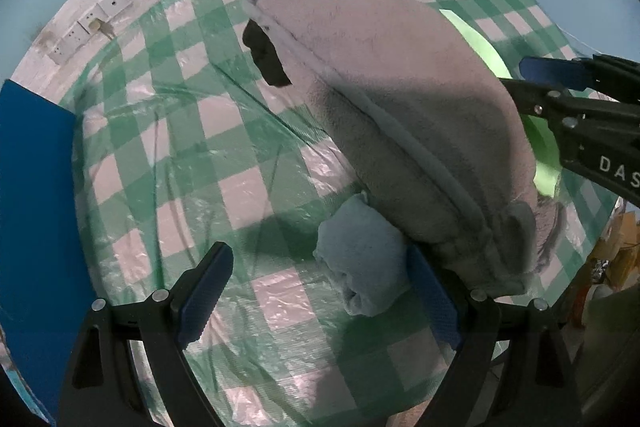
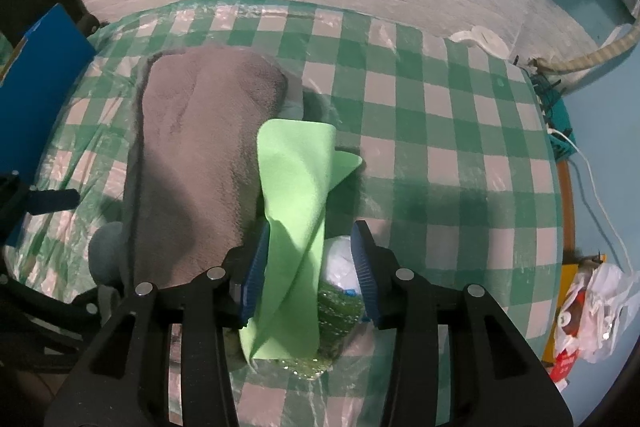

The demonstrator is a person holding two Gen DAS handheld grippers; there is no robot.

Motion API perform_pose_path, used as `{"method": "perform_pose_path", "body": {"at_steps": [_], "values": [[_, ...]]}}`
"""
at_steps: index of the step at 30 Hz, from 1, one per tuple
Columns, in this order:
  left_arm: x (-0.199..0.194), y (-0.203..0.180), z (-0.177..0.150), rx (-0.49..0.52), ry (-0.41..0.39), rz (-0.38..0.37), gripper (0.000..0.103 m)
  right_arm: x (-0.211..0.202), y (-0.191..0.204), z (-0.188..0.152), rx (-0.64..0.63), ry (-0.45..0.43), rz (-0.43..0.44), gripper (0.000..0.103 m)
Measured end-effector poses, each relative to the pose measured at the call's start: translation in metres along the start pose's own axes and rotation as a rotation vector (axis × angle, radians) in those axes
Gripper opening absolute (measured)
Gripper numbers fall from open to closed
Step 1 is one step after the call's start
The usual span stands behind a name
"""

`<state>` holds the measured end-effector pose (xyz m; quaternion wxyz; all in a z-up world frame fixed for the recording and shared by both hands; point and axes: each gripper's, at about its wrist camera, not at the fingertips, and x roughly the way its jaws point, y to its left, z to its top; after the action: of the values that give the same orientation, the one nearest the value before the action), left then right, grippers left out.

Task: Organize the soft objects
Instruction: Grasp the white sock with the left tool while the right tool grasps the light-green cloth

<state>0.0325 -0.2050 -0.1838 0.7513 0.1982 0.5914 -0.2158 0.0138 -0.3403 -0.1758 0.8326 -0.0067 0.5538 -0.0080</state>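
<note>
While the left gripper hangs over the table, its two blue pads stand wide apart at the bottom of the left wrist view. A small pale blue rolled cloth lies between them, touching the pad on the right side of the frame. The other pad is well clear of it, so nothing is squeezed.

Just above the roll, a big grey towel lies folded and runs from the upper middle of the frame down to the lower right. A small black thing peeks out from under its upper left edge; what it is cannot be told. A bright green cloth shows along the towel's right edge.

From the right wrist view, the right gripper sits at the bottom middle. The green cloth stands up between its blue pads, twisted and folded. It rests against the pad on the left side of the frame. The pad on the right side has a gap in front of it, where a white crumpled thing shows. So the jaws are partly open and do not pinch the cloth.

Under the cloth lies a shiny green scrubby piece. The grey towel lies to the left. Everything rests on a green and white checked tablecloth under clear plastic. A blue board sits at the left edge.
</note>
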Motion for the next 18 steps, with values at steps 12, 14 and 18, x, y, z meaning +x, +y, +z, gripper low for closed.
{"method": "perform_pose_path", "body": {"at_steps": [12,14,18], "values": [[0.001,0.015,-0.003,-0.026,-0.020,-0.126,0.029,0.004,0.011,0.000,-0.048,0.028,-0.022,0.007],[0.000,0.016,-0.005,-0.031,-0.023,-0.136,0.025,-0.002,0.009,0.000,-0.035,0.018,-0.019,0.007],[-0.007,0.026,-0.009,-0.039,-0.041,-0.147,0.024,-0.010,0.008,0.001,-0.029,-0.001,-0.018,0.007]]}}
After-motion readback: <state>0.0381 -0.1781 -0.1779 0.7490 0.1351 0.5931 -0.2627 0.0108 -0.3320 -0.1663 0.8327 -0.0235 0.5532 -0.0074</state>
